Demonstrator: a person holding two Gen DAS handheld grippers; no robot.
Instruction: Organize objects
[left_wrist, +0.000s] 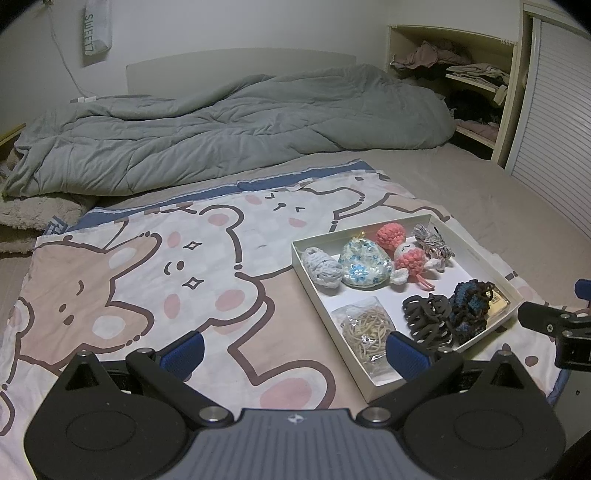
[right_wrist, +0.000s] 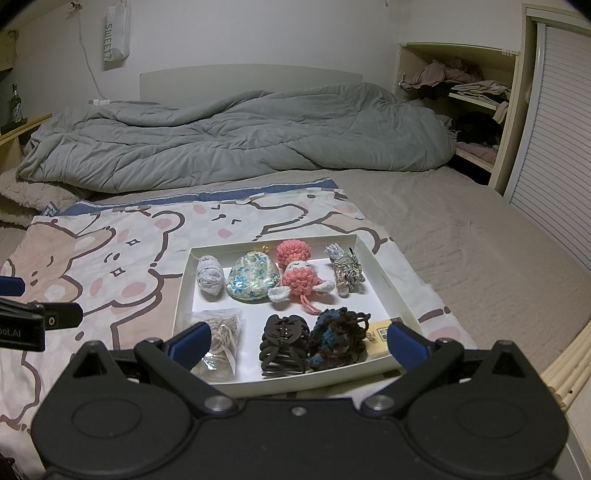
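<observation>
A white shallow box (left_wrist: 309, 273) (right_wrist: 183, 280) lies on a cartoon-bear cloth (left_wrist: 147, 266) (right_wrist: 92, 258) on the bed. In it are a grey yarn ball (right_wrist: 209, 275), a floral pouch (right_wrist: 251, 275), a pink crochet doll (right_wrist: 301, 275), a striped tassel toy (right_wrist: 345, 273), a bag of rubber bands (right_wrist: 221, 332), a dark hair claw (right_wrist: 282, 345), a dark crochet scrunchie (right_wrist: 338, 341) and a yellow card (right_wrist: 380, 334). My left gripper (left_wrist: 293, 352) is open and empty, left of the box. My right gripper (right_wrist: 299, 343) is open and empty, at the box's near edge.
A crumpled grey duvet (left_wrist: 221, 125) (right_wrist: 240, 136) fills the far half of the bed. A shelf unit with clothes (right_wrist: 476, 110) and a slatted door (right_wrist: 561, 129) stand at the right. A green bottle (right_wrist: 14, 105) stands on a ledge at the far left.
</observation>
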